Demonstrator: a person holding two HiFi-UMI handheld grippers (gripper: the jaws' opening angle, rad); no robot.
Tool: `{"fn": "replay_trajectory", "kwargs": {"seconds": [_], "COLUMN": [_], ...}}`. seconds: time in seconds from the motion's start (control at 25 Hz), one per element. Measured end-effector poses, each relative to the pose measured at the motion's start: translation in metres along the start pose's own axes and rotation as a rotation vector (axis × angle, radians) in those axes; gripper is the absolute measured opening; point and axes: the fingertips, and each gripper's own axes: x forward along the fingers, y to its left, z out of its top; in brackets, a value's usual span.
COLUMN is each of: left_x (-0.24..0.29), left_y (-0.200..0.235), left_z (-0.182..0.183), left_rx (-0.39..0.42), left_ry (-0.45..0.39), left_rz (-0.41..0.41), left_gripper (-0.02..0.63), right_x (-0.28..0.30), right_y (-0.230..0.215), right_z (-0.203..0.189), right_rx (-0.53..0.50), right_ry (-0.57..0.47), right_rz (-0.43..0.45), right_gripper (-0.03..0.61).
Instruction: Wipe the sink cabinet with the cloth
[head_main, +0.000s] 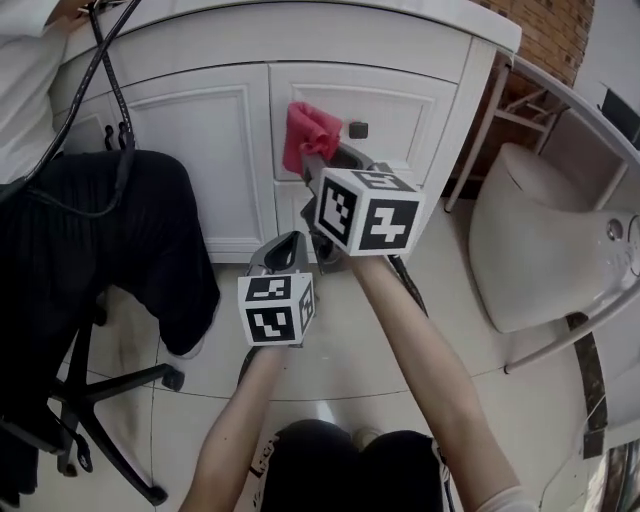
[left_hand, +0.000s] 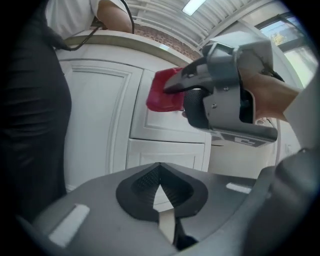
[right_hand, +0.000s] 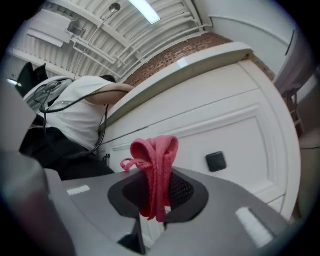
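Note:
A pink-red cloth is bunched and pinched in my right gripper, held up close to the top drawer front of the white sink cabinet. In the right gripper view the cloth stands folded between the shut jaws, just left of a dark square drawer knob. My left gripper hangs lower and nearer to me, pointing at the cabinet. Its jaws are shut with nothing between them. The left gripper view shows the cloth and the right gripper's body above, against the cabinet.
A person in black trousers sits on a wheeled chair at the left, close to the cabinet door. A black cable hangs by them. A white toilet stands at the right. Tiled floor lies below.

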Motion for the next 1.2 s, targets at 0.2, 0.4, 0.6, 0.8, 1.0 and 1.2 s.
{"fn": "replay_trajectory", "kwargs": {"seconds": [0.2, 0.4, 0.6, 0.8, 1.0, 1.2], "left_x": [-0.004, -0.005, 0.001, 0.009, 0.012, 0.012], "left_y": [0.024, 0.036, 0.023, -0.008, -0.025, -0.027], "left_z": [0.002, 0.007, 0.004, 0.005, 0.003, 0.010], "left_rx": [-0.002, 0.015, -0.002, 0.018, 0.065, 0.066], "left_ry": [-0.004, -0.007, 0.004, 0.011, 0.025, 0.010], "left_rz": [0.030, 0.043, 0.034, -0.008, -0.023, -0.015], "left_gripper": [0.015, 0.015, 0.015, 0.015, 0.015, 0.015], "right_x": [0.042, 0.031, -0.011, -0.035, -0.075, -0.118], "right_y": [0.029, -0.014, -0.077, -0.116, -0.192, -0.245], "right_z": [-0.023, -0.009, 0.007, 0.014, 0.019, 0.025], "right_rx": [-0.101, -0.085, -0.046, -0.092, -0.054, -0.030], "right_ry": [0.057, 0.024, -0.002, 0.001, 0.002, -0.004], "right_rz": [0.018, -0.091, -0.179, -0.256, -0.425, -0.573], "right_gripper": [0.058, 0.058, 0.058, 0.058, 0.057, 0.057]}}
